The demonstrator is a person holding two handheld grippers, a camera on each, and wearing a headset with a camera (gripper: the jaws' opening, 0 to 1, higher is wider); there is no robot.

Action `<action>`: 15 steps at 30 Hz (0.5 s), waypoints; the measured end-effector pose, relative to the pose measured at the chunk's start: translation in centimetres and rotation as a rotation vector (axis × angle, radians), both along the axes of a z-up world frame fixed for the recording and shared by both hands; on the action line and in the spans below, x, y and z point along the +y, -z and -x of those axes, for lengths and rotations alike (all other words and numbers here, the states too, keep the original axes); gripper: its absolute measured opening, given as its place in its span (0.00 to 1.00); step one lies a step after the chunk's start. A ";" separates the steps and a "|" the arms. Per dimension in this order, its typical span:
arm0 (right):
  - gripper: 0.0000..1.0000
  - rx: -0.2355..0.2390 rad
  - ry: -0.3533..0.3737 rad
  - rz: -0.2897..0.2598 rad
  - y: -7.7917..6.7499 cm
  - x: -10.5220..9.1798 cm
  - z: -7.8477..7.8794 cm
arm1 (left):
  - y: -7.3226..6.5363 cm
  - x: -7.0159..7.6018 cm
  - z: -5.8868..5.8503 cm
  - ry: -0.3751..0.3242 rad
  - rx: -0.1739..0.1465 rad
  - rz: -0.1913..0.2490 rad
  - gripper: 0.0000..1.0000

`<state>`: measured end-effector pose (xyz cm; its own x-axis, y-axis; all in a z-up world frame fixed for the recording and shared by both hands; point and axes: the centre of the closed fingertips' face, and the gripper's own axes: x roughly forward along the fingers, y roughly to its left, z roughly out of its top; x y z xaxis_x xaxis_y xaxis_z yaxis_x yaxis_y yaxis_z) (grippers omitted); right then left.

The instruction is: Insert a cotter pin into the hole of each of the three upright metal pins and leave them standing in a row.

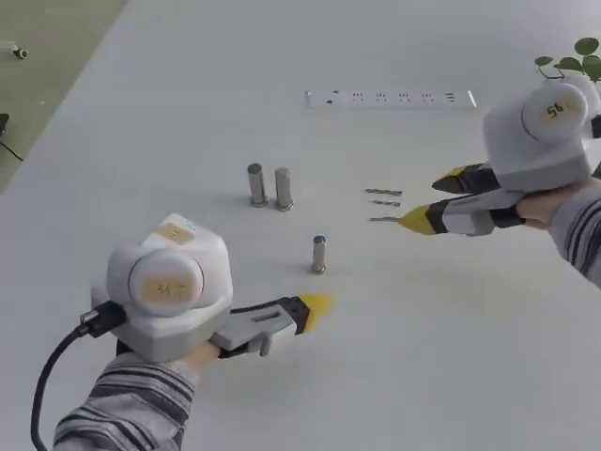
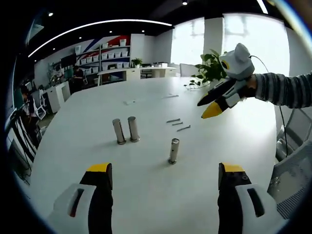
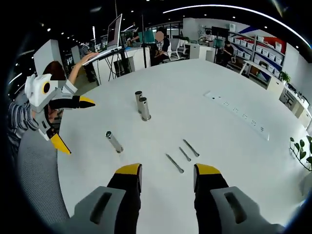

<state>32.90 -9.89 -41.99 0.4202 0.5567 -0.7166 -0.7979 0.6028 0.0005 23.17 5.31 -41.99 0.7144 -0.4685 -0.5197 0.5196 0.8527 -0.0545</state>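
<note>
The white worktop (image 1: 423,376) carries a power strip (image 1: 390,98) at its far side, with a plant (image 1: 573,61) near its right end. Shelves (image 2: 105,56) stand behind in the left gripper view, and people (image 3: 157,51) sit at desks in the right one. The left claw (image 2: 165,170) is spread wide and empty, facing 1 lone upright metal pin (image 1: 319,255). The right claw (image 3: 168,170) is also apart and empty, near 3 cotter pins (image 1: 386,203) lying side by side. 2 more metal pins (image 1: 256,184) stand just beside each other.

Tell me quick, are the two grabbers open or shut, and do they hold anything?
Left gripper: open, holding nothing.
Right gripper: open, holding nothing.
</note>
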 end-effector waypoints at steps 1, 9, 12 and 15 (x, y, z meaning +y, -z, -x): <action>0.38 0.003 -0.010 0.015 0.2 0.0 -0.4 | 0.0 0.1 0.1 0.002 0.001 0.000 0.90; 0.30 0.049 -0.034 0.083 2.3 -0.4 -3.1 | 0.0 0.9 0.1 -0.022 -0.003 0.021 0.96; 0.28 0.067 -0.045 0.110 3.1 -0.8 -4.1 | 0.1 1.0 0.2 -0.026 0.005 0.028 0.98; 0.24 0.066 -0.066 0.124 3.5 -0.6 -4.7 | 0.1 1.2 0.3 -0.025 0.000 0.029 0.98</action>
<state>37.58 -10.46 -45.50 0.3352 0.4869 -0.8066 -0.8365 0.5477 -0.0170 22.86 6.48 -42.09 0.7257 -0.4655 -0.5066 0.4985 0.8633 -0.0791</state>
